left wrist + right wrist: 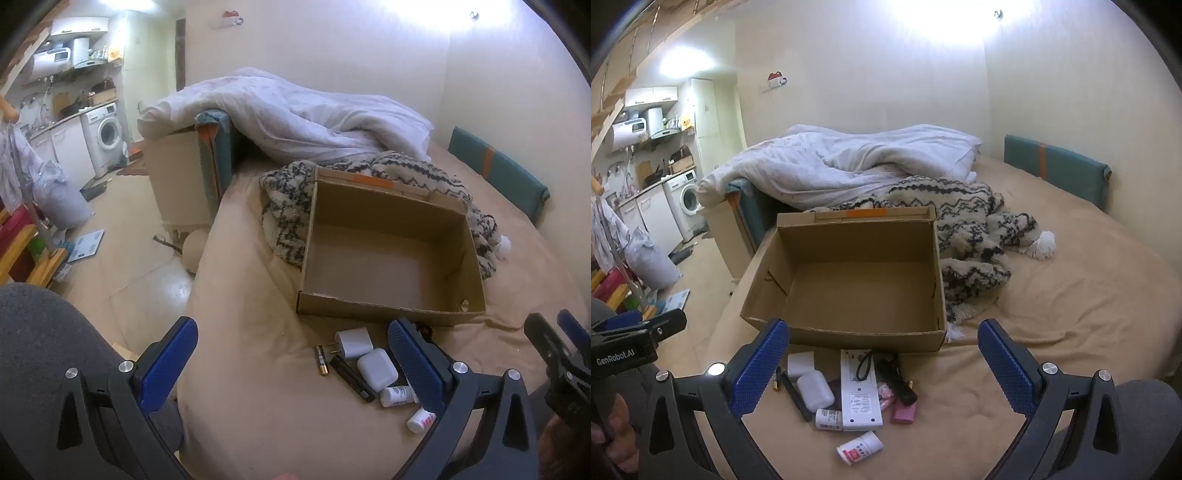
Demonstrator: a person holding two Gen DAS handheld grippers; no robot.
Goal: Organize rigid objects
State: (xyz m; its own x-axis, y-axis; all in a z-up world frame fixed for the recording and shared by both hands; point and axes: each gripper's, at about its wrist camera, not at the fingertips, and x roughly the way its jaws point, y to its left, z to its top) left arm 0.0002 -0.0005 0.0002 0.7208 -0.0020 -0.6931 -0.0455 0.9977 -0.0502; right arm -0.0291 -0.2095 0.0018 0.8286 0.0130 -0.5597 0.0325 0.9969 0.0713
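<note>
1. We hold our left tongs wide open above the near edge of the bed, with nothing between the blue pads.
2. Our right tongs are spread just as wide and grip nothing; they hang over the same pile of small things.
3. The cardboard box sits open on the bed just beyond the pile, its inside bare.
4. In the pile, near the box's front wall, we see a white remote-like device lying lengthwise, a white earbud case to its left, and a white charger plug beside that.
5. A battery lies at the left edge of the pile, next to a black stick-shaped item.
6. Two small white bottles lie on their sides: one touching the device's near end, the other apart and closest to us.
7. A pink item lies right of the device, below a black object.
8. A patterned blanket and a white duvet lie behind the box.
</note>
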